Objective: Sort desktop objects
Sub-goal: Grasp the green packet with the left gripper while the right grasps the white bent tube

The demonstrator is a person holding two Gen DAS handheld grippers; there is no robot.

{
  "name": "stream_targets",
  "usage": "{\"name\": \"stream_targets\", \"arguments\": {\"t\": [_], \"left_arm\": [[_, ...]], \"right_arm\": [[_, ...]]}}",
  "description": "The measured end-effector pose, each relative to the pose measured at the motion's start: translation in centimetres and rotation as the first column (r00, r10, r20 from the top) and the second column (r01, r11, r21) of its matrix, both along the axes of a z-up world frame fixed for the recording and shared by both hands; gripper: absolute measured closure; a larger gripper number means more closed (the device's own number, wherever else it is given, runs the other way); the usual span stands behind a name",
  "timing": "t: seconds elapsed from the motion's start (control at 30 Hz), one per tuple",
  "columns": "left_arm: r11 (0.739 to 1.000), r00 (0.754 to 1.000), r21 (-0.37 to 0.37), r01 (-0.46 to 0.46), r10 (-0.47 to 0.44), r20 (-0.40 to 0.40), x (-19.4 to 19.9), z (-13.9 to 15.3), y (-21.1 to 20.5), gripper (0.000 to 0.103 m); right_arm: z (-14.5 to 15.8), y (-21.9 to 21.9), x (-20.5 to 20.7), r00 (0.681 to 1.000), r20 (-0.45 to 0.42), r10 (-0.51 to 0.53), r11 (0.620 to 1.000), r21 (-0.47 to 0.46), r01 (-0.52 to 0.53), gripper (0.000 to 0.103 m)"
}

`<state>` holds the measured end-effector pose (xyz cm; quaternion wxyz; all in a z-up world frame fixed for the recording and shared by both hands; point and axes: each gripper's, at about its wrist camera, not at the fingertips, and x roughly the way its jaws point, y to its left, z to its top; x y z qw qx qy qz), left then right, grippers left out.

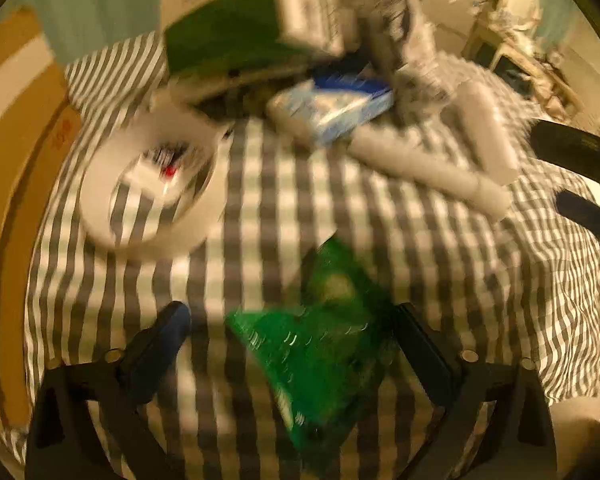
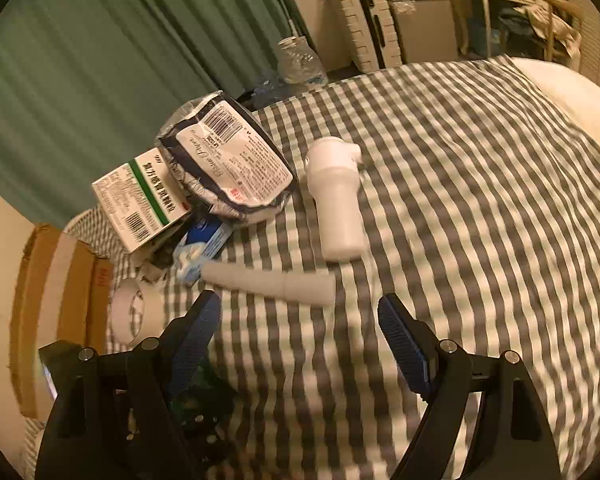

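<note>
Left wrist view, blurry: one green packet point(image 1: 320, 344) lying on checked cloth point(image 1: 420, 264) between left gripper point(image 1: 296, 332) fingers, jaws wide, contact hard to tell. One tape roll point(image 1: 148, 188) far left. Right gripper point(image 2: 300, 328) spread, empty, near one white tube point(image 2: 272, 282); one white bottle point(image 2: 336, 200), one green-striped box point(image 2: 140, 200) farther.

Open grey-and-white checked tablecloth point(image 2: 480, 200) across the right half, free for passage. Blocked toward the left edge by a heap: green-striped white carton point(image 2: 140, 200), blue-and-white plastic-wrapped packet point(image 2: 236, 164), blue-and-white flat box point(image 2: 204, 244). White plastic pump bottle point(image 2: 338, 200) lying mid-table; white plastic tube point(image 2: 268, 282) lying crosswise just beyond the right gripper point(image 2: 300, 332). White tape roll point(image 1: 152, 188) left of a clear lane. Crinkled green plastic bag point(image 1: 320, 340) filling the gap between the left gripper point(image 1: 296, 344) fingers.
</note>
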<state>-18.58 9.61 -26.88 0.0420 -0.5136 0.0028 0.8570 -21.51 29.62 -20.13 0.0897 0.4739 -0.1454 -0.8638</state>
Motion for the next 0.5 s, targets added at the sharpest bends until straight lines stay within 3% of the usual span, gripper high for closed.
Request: {"name": "stream_targets", "arguments": {"t": [0.03, 0.1, 0.23, 0.5], "left_arm": [[0.999, 0.999, -0.013, 0.032, -0.032, -0.022, 0.1, 0.2, 0.3, 0.039], [0.997, 0.996, -0.018, 0.074, -0.075, -0.046, 0.2, 0.7, 0.7, 0.056], [0.996, 0.997, 0.055, 0.075, -0.073, -0.033, 0.2, 1.1, -0.7, 0.064], [0.993, 0.999, 0.112, 0.047, -0.044, -0.030, 0.8, 1.8, -3.4, 0.065]], "right_arm": [[-0.3, -0.4, -0.7, 1.000, 0.000, 0.016, 1.000, 0.007, -0.016, 0.022], [-1.0, -1.2, -1.8, 0.999, 0.006, 0.037, 0.999, 0.023, -0.038, 0.022], [-2.6, -2.7, -3.0, 0.993, 0.065, 0.095, 0.994, 0.041, -0.098, 0.022], [-4.6, -4.7, -4.2, 0.982, 0.134, 0.132, 0.982, 0.119, -0.148, 0.023]]}}
